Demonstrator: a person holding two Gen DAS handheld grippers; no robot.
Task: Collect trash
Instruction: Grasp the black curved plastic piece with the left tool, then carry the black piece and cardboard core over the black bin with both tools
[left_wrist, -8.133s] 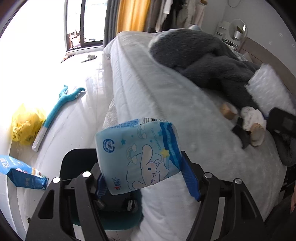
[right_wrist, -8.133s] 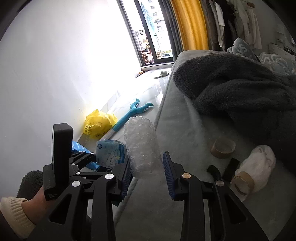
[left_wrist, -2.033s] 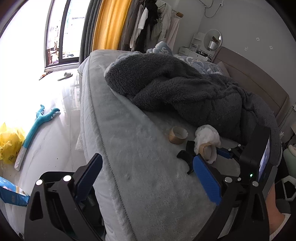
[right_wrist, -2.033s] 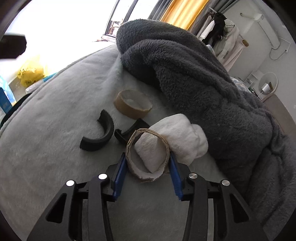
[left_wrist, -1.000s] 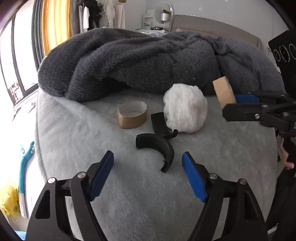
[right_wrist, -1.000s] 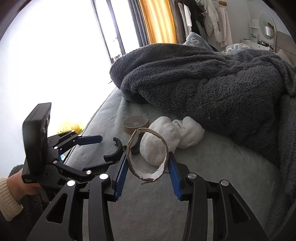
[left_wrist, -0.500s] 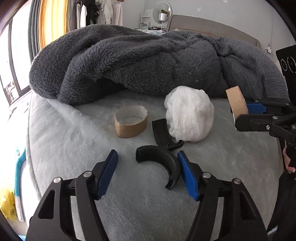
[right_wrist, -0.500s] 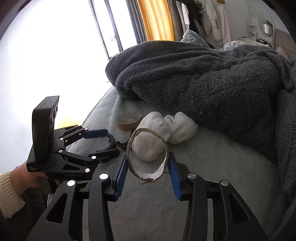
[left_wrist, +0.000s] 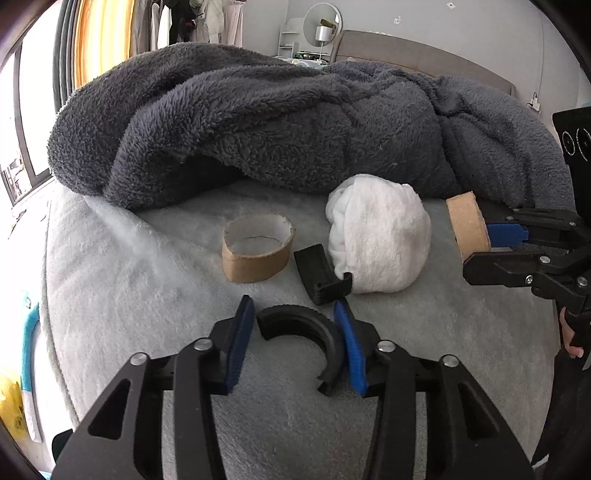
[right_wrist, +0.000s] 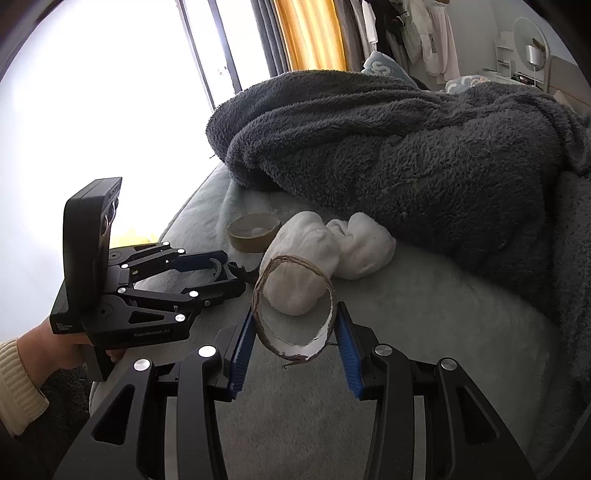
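Lying on the pale bed cover between the blue pads, the black curved plastic piece (left_wrist: 301, 332) looks stiff, light and hollow-sided, so it is best taken across its arc, where the closing jaws of the left gripper (left_wrist: 295, 343) now flank it, the right pad seemingly at its outer curve and the left pad just beside its end. A second black piece (left_wrist: 319, 273), an empty tape core (left_wrist: 258, 249) and a soft white cloth wad (left_wrist: 380, 240) lie just beyond, before the grey blanket (left_wrist: 277, 122). The right gripper (right_wrist: 295, 332) is clamped on a thin cardboard ring (right_wrist: 293, 314) that looks easily crushed.
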